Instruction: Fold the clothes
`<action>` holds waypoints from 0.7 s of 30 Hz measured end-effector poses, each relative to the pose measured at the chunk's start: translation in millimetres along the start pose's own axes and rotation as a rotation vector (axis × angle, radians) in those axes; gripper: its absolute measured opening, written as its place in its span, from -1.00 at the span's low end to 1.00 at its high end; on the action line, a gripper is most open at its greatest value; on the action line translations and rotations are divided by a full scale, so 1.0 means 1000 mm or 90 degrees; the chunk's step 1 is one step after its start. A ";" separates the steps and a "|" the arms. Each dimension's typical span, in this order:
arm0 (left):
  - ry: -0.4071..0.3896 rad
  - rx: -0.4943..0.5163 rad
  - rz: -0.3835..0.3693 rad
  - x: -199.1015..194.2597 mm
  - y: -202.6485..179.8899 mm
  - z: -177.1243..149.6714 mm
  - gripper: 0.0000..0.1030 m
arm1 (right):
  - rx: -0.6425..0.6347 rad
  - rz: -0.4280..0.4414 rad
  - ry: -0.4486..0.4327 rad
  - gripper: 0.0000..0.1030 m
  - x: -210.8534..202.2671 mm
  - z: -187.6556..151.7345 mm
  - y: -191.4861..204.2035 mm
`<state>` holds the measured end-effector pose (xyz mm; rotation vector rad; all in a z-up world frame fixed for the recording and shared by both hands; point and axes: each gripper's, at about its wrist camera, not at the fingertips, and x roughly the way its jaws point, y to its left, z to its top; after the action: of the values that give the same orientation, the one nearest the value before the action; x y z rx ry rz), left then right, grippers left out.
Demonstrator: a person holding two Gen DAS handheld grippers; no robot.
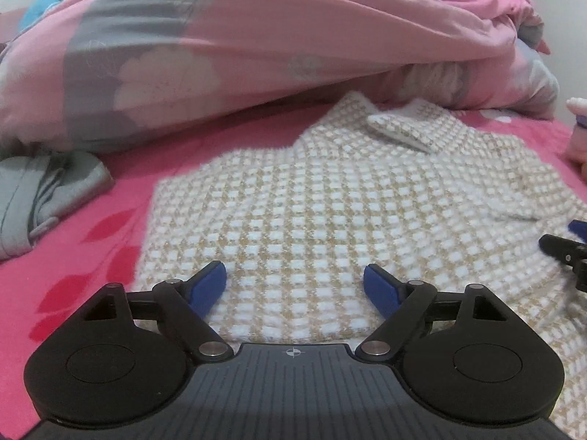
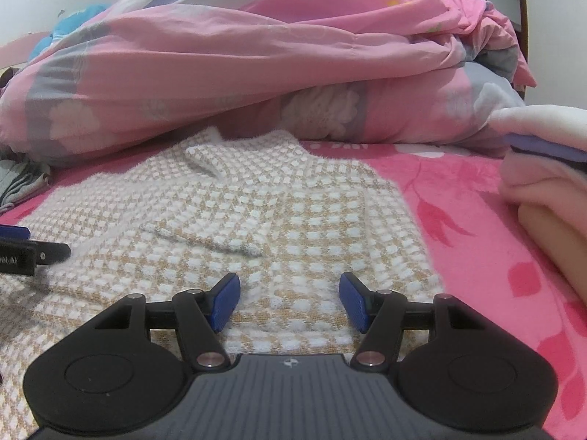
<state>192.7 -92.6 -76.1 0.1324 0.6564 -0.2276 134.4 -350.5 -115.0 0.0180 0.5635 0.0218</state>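
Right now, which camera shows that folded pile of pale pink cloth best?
The right wrist view: the pale pink pile fills its right edge, folds visible. The left wrist view catches only a small sliver at its right edge.

A sweater (image 1: 330,198) lies spread on the bed (image 2: 458,198), its collar toward the far edge. Behind it, along that far edge, a heaped quilt (image 1: 256,36) overhangs the collar. Near the bed's left edge, beside the sweater, sits a folded garment (image 1: 40,198). Toward the right edge rests a stack of folded clothes (image 2: 543,168), apart from the sweater.
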 end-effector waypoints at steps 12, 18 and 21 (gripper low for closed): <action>-0.001 -0.001 0.002 -0.001 0.000 0.000 0.64 | -0.001 -0.003 0.001 0.21 0.000 0.000 0.000; 0.000 0.001 0.005 -0.001 -0.001 0.001 0.64 | -0.001 -0.002 0.001 0.21 -0.001 -0.001 -0.001; 0.001 0.000 0.005 -0.001 0.000 0.001 0.64 | -0.001 -0.001 0.001 0.21 0.000 -0.001 -0.001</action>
<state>192.9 -93.1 -74.5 0.1361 0.6578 -0.2196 133.6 -351.2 -115.6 0.0168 0.5654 0.0204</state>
